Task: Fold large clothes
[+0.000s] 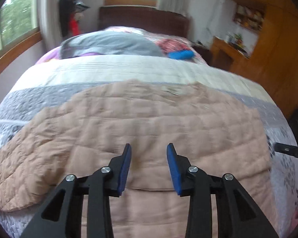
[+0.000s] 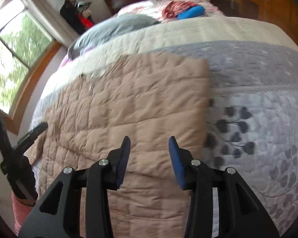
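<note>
here the bed [image 1: 49, 103], under a grey-and-white quilt, carries the pink quilted coat [image 1: 149, 119] at centre; it appears already folded to a rough rectangle, with a crisp edge at 3 o'clock in the right view, so further folds likely remain. left gripper [image 1: 149, 150] and right gripper [image 2: 149, 144] hover over its near part, jaws wide, holding nothing. toward 12 o'clock lie a grey pillow [image 1: 109, 43] and a blue object [image 1: 180, 55], well apart and no obstacle.
</note>
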Available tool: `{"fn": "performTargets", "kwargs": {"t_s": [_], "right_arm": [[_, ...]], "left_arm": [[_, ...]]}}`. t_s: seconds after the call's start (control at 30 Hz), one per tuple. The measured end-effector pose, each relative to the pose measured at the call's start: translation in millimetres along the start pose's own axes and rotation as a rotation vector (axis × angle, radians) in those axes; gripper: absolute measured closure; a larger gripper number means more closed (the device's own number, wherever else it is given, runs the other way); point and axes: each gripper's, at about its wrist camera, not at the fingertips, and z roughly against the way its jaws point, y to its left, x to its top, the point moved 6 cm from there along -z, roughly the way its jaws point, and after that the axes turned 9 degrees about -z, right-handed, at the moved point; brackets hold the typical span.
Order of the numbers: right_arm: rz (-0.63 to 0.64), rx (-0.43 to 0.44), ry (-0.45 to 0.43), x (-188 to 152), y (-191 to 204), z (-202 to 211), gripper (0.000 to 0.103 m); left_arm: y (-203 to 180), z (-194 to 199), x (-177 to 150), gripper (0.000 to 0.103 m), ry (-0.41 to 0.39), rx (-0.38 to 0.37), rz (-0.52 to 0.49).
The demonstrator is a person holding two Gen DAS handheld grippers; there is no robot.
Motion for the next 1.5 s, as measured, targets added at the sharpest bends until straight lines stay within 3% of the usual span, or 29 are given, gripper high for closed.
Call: {"fn": "performTargets", "kwargs": {"t_s": [0.1,0.27,0.37,0.6,0.67,0.73,0.8,0.9,1.0,1.1,1.23,1.37,1.5], "right_arm": [[0.013,-0.018,0.047,-6,12,-25,0.063],[-0.017,-0.060,0.115,-14,1,-61,0.065],[-0.044,-0.039,0.116,-17,-6,-68,0.065],[-0.009,-0.080,0.091,-15,6,-69,0.064],[-0.005,-0.031,0.069,-17,13,-49,0.058],[0.012,0.035,0.025,-20,18,-24,0.049],[0.040,0.052,-0.017,-29,16,3,0.047],[0.044,0.042,-0.026,-44,2,26,0.046],[0.035,0.010,-0.003,-62,-21,34,0.046],[0.046,-0.020,0.025,-77,-34,31,0.046],[0.054,-0.062,0.052,-94,-42,25,0.045],[0.053,-0.072,0.075,-106,-47,19,0.045],[0.049,-0.079,0.101,-113,-46,9,0.044]], "left_arm": [[-19,-20,-7,0.066,0.047,0.000,-0.049],[-19,-66,-32,0.064,0.156,-0.014,-0.063],[-19,-70,-36,0.064,0.128,-0.022,-0.082],[-14,-66,-32,0.064,0.135,-0.021,-0.039],[-5,-46,-32,0.061,0.124,-0.027,-0.018],[7,-17,-31,0.052,0.072,-0.073,0.010],[27,12,-38,0.040,0.034,-0.085,0.034],[79,50,-64,0.037,0.004,-0.029,0.099],[147,74,-104,0.036,0.039,0.076,0.207],[229,103,-161,0.036,0.067,0.183,0.405],[307,131,-225,0.036,0.091,0.300,0.626],[356,147,-269,0.036,0.078,0.334,0.801],[376,145,-277,0.036,0.030,0.292,0.875]]}}
